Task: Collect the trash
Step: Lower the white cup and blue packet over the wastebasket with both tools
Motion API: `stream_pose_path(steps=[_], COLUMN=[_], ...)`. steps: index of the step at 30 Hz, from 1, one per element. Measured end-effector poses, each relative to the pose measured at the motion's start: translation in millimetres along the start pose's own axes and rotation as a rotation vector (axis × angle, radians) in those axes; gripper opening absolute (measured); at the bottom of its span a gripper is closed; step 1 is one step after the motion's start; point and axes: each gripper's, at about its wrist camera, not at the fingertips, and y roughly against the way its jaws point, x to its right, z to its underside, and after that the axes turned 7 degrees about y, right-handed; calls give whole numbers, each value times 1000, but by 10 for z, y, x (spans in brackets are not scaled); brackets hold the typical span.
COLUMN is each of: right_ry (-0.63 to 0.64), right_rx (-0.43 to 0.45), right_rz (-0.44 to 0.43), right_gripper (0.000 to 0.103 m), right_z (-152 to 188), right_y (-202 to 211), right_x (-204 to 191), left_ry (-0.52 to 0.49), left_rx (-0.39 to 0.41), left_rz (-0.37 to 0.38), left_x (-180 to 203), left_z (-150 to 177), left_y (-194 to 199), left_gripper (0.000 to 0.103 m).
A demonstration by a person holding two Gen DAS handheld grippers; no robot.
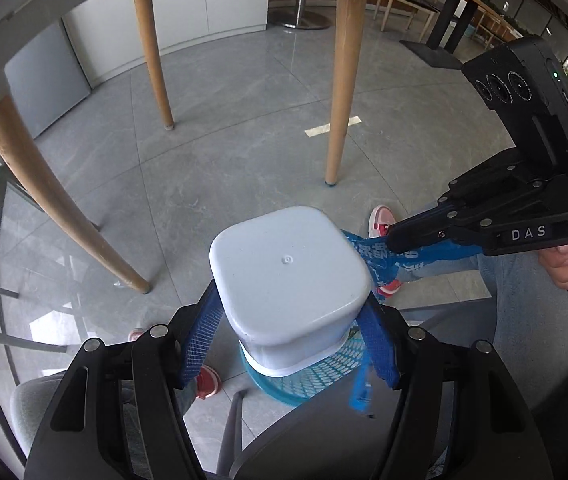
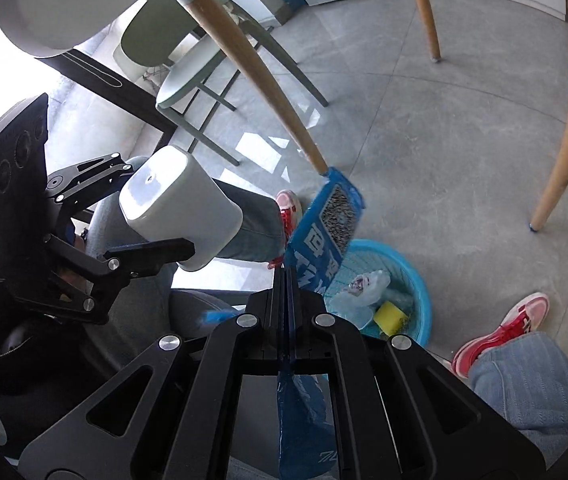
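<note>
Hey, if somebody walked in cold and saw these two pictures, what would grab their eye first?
Probably the white container, turned bottom-up and clamped in the left gripper right above the blue basket on the floor. Next, the blue wrapper with white lettering, pinched flat in the right gripper beside the container. In the basket lie a yellow sponge and crumpled plastic.
</note>
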Motion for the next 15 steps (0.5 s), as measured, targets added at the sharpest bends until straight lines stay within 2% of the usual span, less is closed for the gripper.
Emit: stream_pose_path(steps=[7, 10, 15], right_ry=[-58, -72, -96], right_rx=[-100, -140, -209], right_rz=[12, 15, 27], right_gripper=[1, 1, 1], right_z=[-13, -9, 1], right_y=[-447, -607, -890], right_x=[314, 399, 571], left_ry=[29, 58, 41], left_rx=[-106, -144, -207], left_rz=[15, 53, 37], left_x=[-88, -140, -137], left_z=[28, 2, -2], left_y=[-502, -646, -927], left_gripper=[65, 65, 65])
